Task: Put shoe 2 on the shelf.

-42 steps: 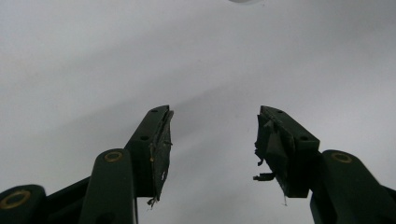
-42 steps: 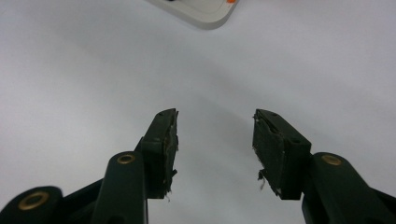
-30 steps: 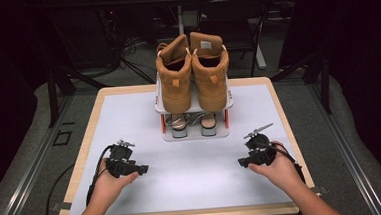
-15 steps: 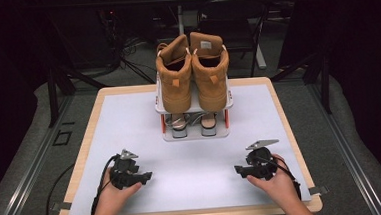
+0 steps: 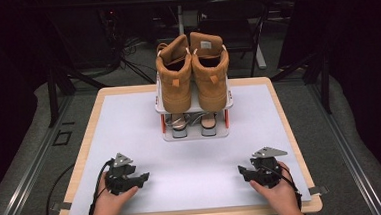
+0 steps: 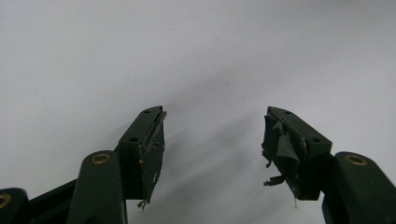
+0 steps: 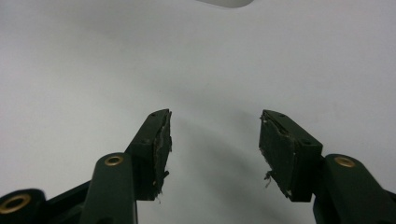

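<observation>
High view: the counter (image 5: pixel 129 121) carries a pale grey mat, and a small white two-tier shoe rack (image 5: pixel 196 133) stands at the middle of its far half. A pair of tan high-top boots (image 5: pixel 193 72) sits on the upper tier, heels toward the camera, the two boots side by side and touching. A second pair of shoes (image 5: pixel 193 123) lies on the lower tier; its details are too small to resolve.

The left gripper (image 5: pixel 141 178) is held by the left hand (image 5: pixel 109 202) at the near left corner of the mat, jaws pointing toward the centre of the counter. The right gripper (image 5: pixel 242 171) is held by the right hand (image 5: pixel 276 190) at the near right corner, jaws likewise pointing inward. Both grippers are low over the mat and well apart from the rack and from each other.

Left gripper view: the jaws stand wide, having just been opening, with nothing between them and bare mat beyond. Frayed tape hangs from one pad.

Right gripper view: the jaws stand wide, having just been opening, and are empty over bare mat. The pale edge of an object, not identifiable, shows at the top of this view.
</observation>
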A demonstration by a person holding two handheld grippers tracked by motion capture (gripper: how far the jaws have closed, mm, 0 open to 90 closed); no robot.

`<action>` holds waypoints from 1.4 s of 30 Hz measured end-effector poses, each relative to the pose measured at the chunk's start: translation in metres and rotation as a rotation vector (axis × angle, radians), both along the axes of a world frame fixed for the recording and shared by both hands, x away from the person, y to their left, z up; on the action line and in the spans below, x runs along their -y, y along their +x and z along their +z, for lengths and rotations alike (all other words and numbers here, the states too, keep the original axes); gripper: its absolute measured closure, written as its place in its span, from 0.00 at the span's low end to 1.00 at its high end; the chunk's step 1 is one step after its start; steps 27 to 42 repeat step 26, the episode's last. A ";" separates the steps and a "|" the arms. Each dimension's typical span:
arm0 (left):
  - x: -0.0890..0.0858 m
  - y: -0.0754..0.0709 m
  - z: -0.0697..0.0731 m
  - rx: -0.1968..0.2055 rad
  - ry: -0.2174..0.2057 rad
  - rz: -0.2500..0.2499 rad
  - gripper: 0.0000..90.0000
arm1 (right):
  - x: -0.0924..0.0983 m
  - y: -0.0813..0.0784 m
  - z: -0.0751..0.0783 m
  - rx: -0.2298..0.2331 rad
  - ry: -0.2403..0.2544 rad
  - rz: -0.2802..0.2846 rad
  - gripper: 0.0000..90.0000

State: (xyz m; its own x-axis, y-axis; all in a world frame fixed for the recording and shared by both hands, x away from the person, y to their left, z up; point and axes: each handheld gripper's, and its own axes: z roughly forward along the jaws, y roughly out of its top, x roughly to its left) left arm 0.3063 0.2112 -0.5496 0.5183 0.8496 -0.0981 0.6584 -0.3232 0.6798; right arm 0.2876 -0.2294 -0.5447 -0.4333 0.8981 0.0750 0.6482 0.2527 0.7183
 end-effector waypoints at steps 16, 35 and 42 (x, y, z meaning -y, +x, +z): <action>-0.001 -0.001 -0.007 0.003 0.013 0.013 0.42 | -0.011 -0.004 -0.009 0.041 0.003 0.058 0.46; 0.000 -0.002 -0.005 0.030 0.018 0.014 0.40 | -0.016 -0.005 -0.011 0.053 -0.008 0.074 0.43; 0.000 -0.002 -0.005 0.030 0.018 0.014 0.40 | -0.016 -0.005 -0.011 0.053 -0.008 0.074 0.43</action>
